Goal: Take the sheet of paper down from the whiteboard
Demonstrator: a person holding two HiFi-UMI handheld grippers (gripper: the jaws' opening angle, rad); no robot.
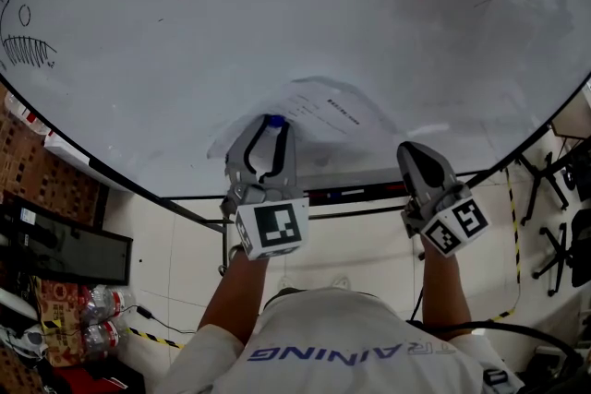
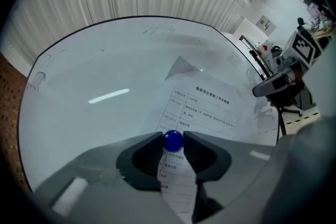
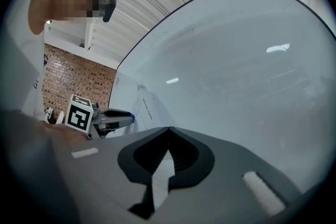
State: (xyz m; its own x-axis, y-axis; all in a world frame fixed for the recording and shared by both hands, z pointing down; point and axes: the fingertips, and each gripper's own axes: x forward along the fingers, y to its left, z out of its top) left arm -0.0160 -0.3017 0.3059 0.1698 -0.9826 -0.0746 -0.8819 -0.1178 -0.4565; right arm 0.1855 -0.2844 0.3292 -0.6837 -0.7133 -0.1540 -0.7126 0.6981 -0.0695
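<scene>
A printed sheet of paper [image 1: 331,110] lies flat on the whiteboard [image 1: 277,14], with one upper corner curling off. A small blue round magnet [image 1: 274,120] sits at its lower left part. My left gripper [image 1: 273,122] points at the board and its two fingertips close on that magnet [image 2: 172,140], touching it on both sides over the paper [image 2: 210,110]. My right gripper [image 1: 413,149] is held to the right of the sheet, close to the board, shut and empty [image 3: 168,128]. From the right gripper view the left gripper [image 3: 123,118] and the paper's edge [image 3: 147,107] show at the left.
The whiteboard's marker tray [image 1: 351,189] runs just below the grippers. Old pen scribbles [image 1: 28,46] mark the board's far left. On the floor are water bottles [image 1: 102,309], a dark screen [image 1: 65,244] and yellow-black tape [image 1: 157,339]; an office chair [image 1: 563,244] stands at right.
</scene>
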